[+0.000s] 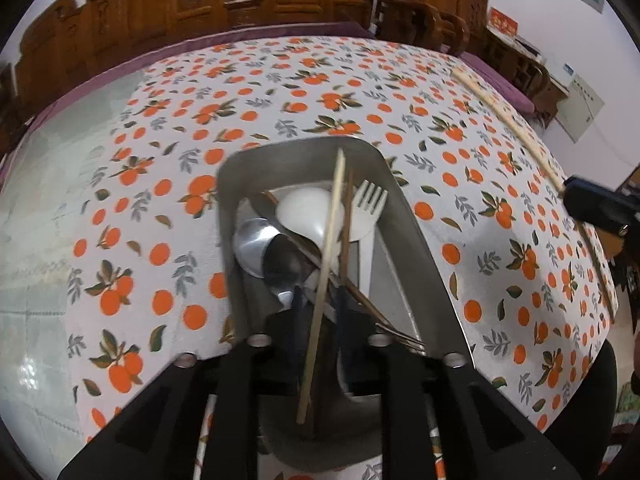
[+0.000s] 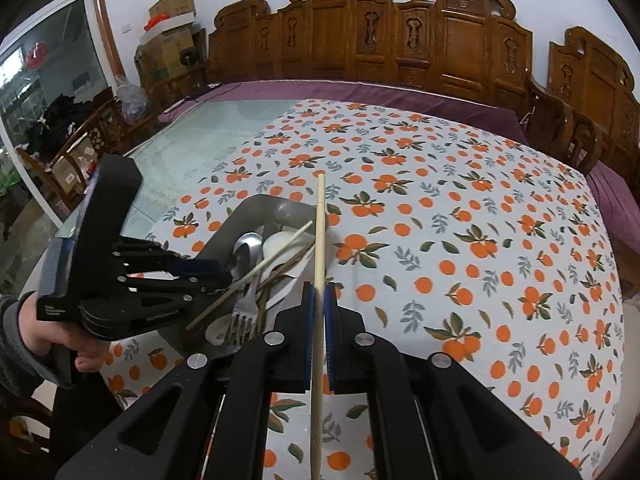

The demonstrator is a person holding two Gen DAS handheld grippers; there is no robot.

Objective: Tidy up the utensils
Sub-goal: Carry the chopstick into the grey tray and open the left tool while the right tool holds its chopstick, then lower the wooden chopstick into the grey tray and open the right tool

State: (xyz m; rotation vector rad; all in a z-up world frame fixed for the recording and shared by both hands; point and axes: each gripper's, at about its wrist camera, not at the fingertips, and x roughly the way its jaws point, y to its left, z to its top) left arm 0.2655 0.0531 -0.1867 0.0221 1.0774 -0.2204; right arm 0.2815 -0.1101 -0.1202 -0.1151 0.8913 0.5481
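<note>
A metal tray (image 1: 280, 152) on the orange-print cloth holds a metal spoon (image 1: 256, 244), a white spoon (image 1: 304, 208), a white fork (image 1: 370, 204), a metal fork (image 1: 404, 338) and brown chopsticks. A pale chopstick (image 1: 328, 248) lies slanted over them, running back between the fingers of my left gripper (image 1: 318, 312). Those fingers stand a little apart and do not press on it. My right gripper (image 2: 319, 292) is shut on a second pale chopstick (image 2: 319, 232), which points forward over the tray's right rim (image 2: 276, 204). The left gripper (image 2: 224, 280) hovers over the tray's near end.
The cloth covers the right part of a glass table (image 2: 192, 140); bare glass shows on the left. Carved wooden chairs (image 2: 440, 40) with purple cushions line the far side. A hand (image 2: 60, 336) in a grey sleeve holds the left gripper. Boxes are stacked at the back left.
</note>
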